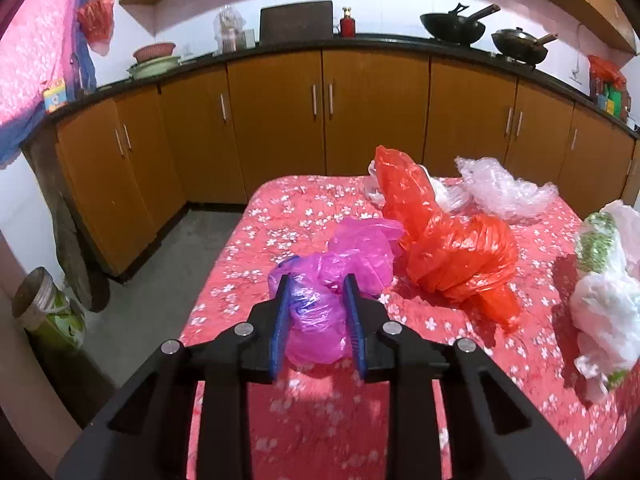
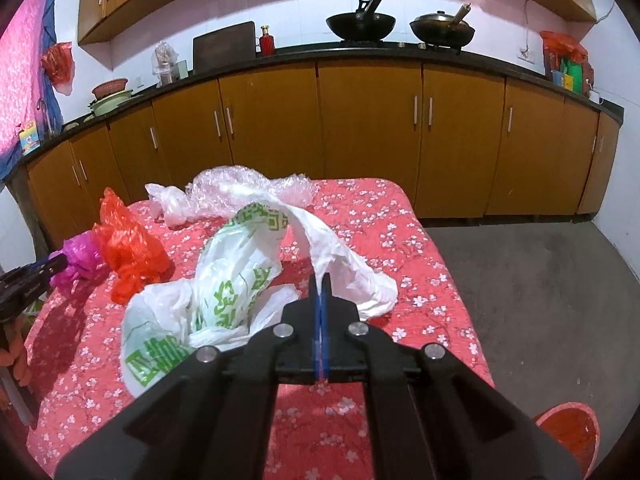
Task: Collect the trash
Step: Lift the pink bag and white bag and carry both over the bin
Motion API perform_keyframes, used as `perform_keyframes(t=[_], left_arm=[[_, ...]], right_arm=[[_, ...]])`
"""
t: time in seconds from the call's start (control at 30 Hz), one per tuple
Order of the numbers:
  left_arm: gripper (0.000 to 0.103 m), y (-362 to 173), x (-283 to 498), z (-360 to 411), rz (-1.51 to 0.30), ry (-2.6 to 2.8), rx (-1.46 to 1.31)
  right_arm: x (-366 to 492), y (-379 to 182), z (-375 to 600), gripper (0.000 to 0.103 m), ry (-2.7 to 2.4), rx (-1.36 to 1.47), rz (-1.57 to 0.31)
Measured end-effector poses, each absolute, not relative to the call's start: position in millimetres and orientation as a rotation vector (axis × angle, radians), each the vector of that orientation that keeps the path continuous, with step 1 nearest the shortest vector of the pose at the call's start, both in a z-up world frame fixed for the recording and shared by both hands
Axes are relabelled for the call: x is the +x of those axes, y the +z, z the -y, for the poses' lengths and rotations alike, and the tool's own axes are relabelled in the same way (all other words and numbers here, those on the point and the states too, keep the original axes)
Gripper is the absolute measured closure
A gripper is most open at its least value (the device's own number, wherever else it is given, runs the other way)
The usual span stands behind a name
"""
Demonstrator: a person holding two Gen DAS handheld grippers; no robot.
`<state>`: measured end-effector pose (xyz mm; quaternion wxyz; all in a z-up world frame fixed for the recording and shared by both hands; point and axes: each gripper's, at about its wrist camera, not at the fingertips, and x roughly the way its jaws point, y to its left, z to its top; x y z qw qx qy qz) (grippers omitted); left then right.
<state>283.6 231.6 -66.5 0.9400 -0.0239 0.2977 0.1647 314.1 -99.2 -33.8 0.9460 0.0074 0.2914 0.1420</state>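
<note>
Plastic bags lie scattered on a table covered with a red flowered cloth (image 1: 248,248), in a kitchen lined with brown cabinets (image 1: 276,120). The left gripper (image 1: 316,286) has its blue pads (image 1: 280,320) set narrowly around a crumpled pink bag (image 1: 340,280), which fills the gap between them and bulges past the tips. Just beside the pink bag, to its right, lies an orange bag (image 1: 448,256), touching it at one edge. Behind the orange bag sits a heap of clear bubble wrap (image 1: 504,192) near the far edge of the table. The right gripper (image 2: 322,280) is closed tight on a fold of a white bag with green print (image 2: 240,276); a strip of the bag rises from the pinched pads and arches over to the main bulk, which rests on the cloth to the left. Two black pans (image 2: 360,26) stand on the counter behind.
</note>
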Motion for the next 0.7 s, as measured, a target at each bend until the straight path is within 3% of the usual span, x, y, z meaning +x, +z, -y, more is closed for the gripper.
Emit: perform_keyframes(t=[0.7], left_arm=[[0.078,13,212,-156,-0.400,0.156,-0.079]], right_arm=[[260,15,130,0.101,0.308,0.074,-0.483]])
